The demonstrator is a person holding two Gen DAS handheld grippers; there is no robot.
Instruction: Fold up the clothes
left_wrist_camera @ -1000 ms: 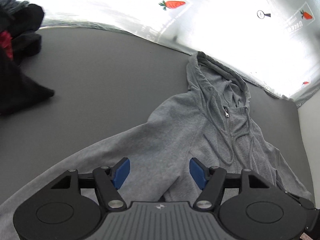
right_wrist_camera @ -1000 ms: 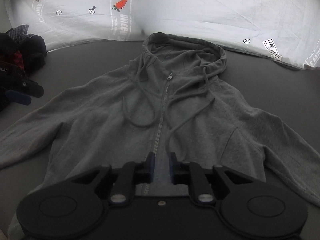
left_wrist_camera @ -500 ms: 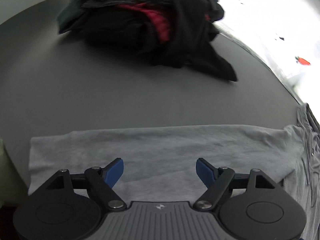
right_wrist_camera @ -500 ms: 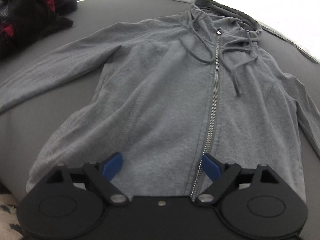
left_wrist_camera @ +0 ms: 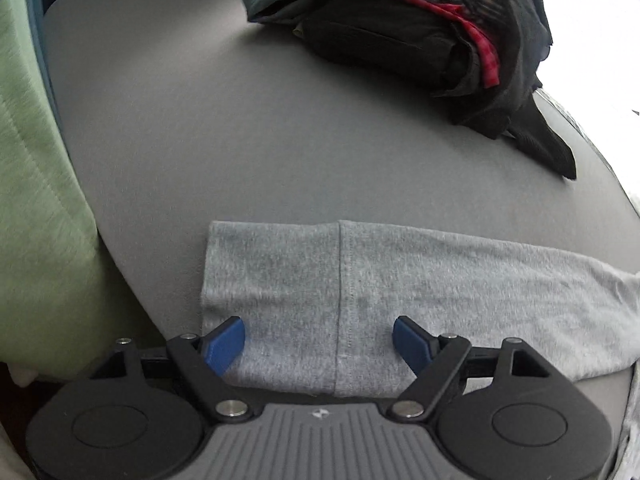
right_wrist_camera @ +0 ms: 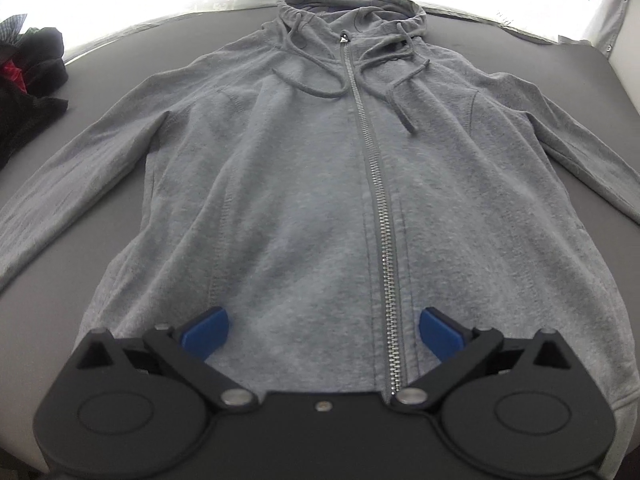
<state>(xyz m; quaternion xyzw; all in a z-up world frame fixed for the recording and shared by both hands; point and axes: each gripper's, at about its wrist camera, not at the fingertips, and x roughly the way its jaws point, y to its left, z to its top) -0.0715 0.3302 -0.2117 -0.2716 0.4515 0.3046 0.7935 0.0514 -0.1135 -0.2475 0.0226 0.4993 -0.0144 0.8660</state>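
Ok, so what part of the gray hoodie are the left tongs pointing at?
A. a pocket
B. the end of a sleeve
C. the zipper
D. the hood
B: in the left wrist view the open left tongs sit over the sleeve cuff of the gray hoodie, which lies flat on the dark table.

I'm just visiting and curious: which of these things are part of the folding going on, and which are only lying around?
Part of the job:
grey hoodie
its sleeve cuff
left gripper, open over the cuff
right gripper, open over the hem

Just lying about:
dark clothes pile
green fabric
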